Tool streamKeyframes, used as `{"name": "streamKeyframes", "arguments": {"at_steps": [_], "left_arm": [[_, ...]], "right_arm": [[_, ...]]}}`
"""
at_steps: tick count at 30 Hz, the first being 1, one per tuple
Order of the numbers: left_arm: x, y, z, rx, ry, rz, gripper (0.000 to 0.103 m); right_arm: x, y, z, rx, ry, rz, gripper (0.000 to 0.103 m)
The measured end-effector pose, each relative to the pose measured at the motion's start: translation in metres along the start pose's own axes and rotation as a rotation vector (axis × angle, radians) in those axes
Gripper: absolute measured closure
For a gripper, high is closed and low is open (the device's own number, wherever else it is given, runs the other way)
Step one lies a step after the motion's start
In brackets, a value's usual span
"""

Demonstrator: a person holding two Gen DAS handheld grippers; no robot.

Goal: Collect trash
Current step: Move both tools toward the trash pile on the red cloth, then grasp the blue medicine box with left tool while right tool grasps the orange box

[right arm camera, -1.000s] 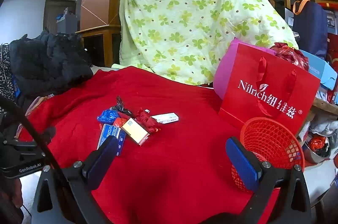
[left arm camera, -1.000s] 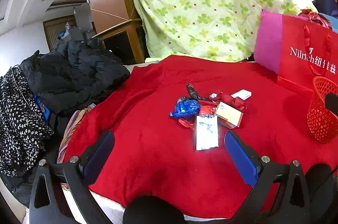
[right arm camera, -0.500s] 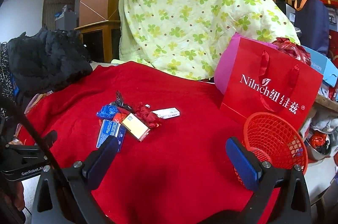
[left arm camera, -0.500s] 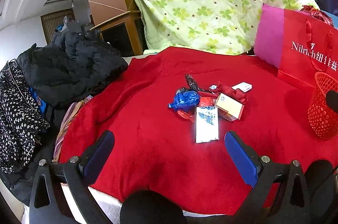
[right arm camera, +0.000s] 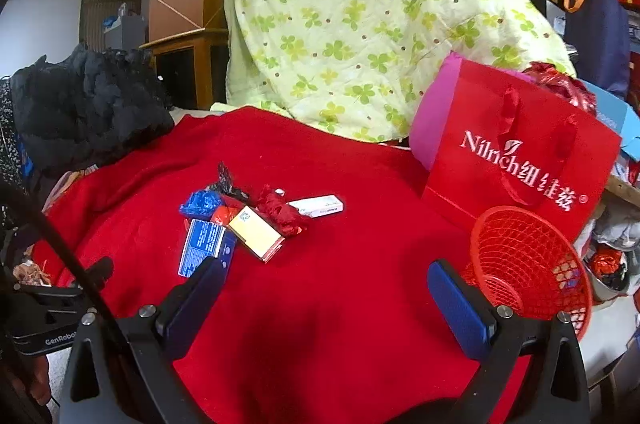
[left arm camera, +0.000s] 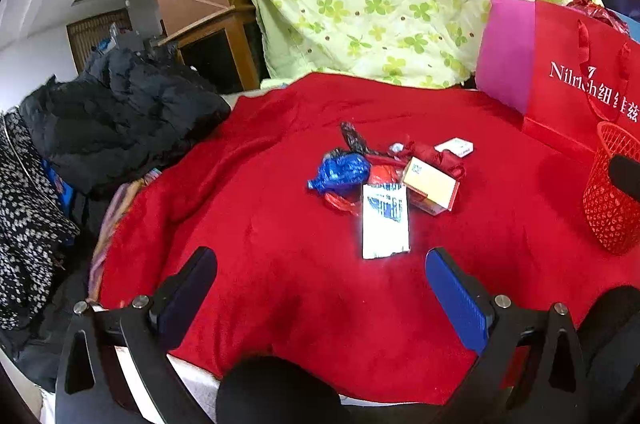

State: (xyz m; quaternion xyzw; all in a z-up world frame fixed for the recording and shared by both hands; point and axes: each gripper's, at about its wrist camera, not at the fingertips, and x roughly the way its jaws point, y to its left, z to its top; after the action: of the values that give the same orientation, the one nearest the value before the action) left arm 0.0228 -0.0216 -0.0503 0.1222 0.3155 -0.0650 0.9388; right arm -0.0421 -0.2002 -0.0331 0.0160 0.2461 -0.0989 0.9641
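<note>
A pile of trash lies mid-table on a red cloth [left arm camera: 280,264]: a blue-and-white flat packet [left arm camera: 385,220], a yellow-topped box [left arm camera: 432,185], a crumpled blue wrapper [left arm camera: 340,171], red wrappers [left arm camera: 436,155], a small white box [left arm camera: 455,146] and a black wrapper [left arm camera: 354,137]. The same pile shows in the right wrist view, with the packet [right arm camera: 202,244] and the box [right arm camera: 258,232]. A red mesh basket [right arm camera: 528,260] stands at the table's right edge. My left gripper [left arm camera: 320,288] is open and empty just short of the packet. My right gripper [right arm camera: 326,300] is open and empty, between pile and basket.
A red gift bag [right arm camera: 516,159] stands behind the basket [left arm camera: 612,191]. A green clover quilt [right arm camera: 360,23] hangs at the back. Black clothing [left arm camera: 120,115] is piled at the left. The left gripper's body [right arm camera: 44,308] shows at the lower left of the right wrist view.
Both grippers have drifted slightly; the pile sits a little higher in both views. Nothing on the table has moved and both grippers stay open.
</note>
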Motion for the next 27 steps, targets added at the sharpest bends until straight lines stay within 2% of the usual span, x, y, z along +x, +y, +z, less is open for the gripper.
{"name": "streamKeyframes", "arguments": {"at_steps": [5,8,9,11,13,15,19,21,24,26,27], "left_arm": [[0.039,0.006,-0.007,-0.005,0.061,-0.029,0.0],[0.064,0.011,-0.013,-0.025,0.111,-0.059,0.0],[0.07,0.013,-0.013,-0.032,0.125,-0.071,0.0],[0.085,0.015,-0.014,-0.042,0.157,-0.095,0.0],[0.099,0.016,-0.014,-0.06,0.192,-0.137,0.0],[0.104,0.014,-0.013,-0.085,0.21,-0.171,0.0],[0.115,0.017,-0.014,-0.091,0.236,-0.19,0.0],[0.119,0.018,-0.012,-0.105,0.247,-0.209,0.0],[0.126,0.019,-0.008,-0.12,0.263,-0.214,0.0],[0.13,0.017,-0.005,-0.121,0.269,-0.215,0.0],[0.132,0.016,-0.005,-0.118,0.271,-0.217,0.0]], "right_arm": [[0.048,0.003,0.001,-0.067,0.018,0.051,0.0],[0.096,0.007,-0.001,-0.131,0.061,0.128,0.0],[0.113,0.008,-0.002,-0.146,0.083,0.147,0.0],[0.153,0.01,-0.006,-0.197,0.182,0.196,0.0],[0.186,0.017,-0.008,-0.187,0.238,0.274,0.003],[0.207,0.024,-0.009,-0.186,0.262,0.333,0.008],[0.245,0.034,-0.013,-0.216,0.311,0.411,0.009],[0.259,0.04,-0.016,-0.225,0.341,0.467,0.013],[0.275,0.048,-0.018,-0.259,0.366,0.482,0.014],[0.282,0.053,-0.02,-0.289,0.376,0.485,0.018],[0.287,0.055,-0.021,-0.294,0.387,0.489,0.031]]}}
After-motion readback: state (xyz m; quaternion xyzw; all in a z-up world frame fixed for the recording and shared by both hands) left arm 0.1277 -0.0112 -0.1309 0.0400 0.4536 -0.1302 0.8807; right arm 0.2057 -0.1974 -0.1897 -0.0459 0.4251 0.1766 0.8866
